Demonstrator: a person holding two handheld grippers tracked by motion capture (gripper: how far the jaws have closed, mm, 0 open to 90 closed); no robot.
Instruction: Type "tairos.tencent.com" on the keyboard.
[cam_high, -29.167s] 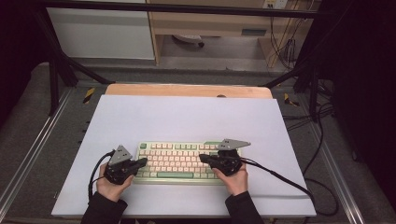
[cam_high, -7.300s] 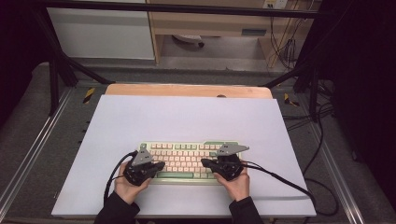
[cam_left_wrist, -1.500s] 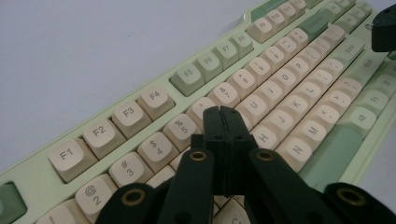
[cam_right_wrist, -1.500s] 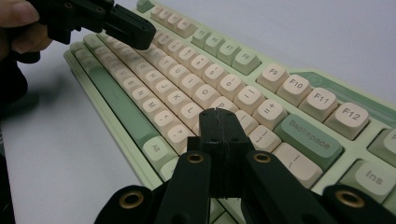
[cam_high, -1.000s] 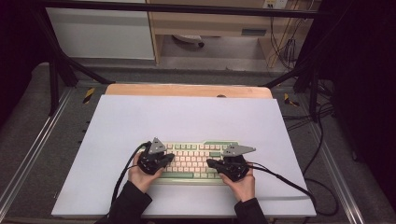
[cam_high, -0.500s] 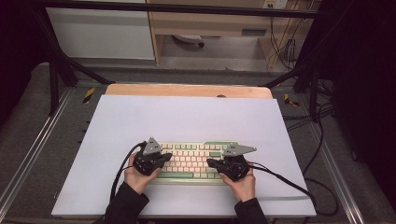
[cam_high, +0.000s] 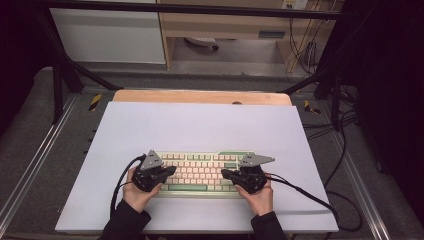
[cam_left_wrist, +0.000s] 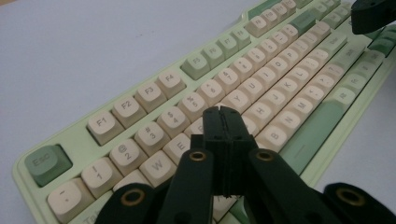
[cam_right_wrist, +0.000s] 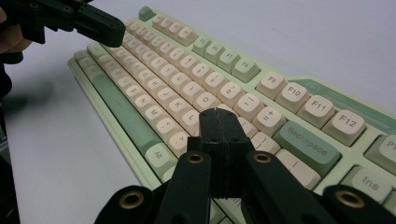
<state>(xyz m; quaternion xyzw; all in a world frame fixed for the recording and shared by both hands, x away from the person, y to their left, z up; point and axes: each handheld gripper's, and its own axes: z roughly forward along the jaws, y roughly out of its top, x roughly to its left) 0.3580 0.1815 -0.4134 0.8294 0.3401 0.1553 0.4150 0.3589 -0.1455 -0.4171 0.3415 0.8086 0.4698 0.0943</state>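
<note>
Both the left gripper and right gripper are hovering, jaws pressed together into blunt tips for poking keyboard keys beneath.

Left tongs and right tongs, both closed, point inward.

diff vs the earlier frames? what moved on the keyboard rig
The left tongs slid rightward along the keyboard from its left end, then eased back left over the last second, jaws shut with nothing held. The right tongs, also shut, stayed near the right end; the keyboard did not shift.
</note>
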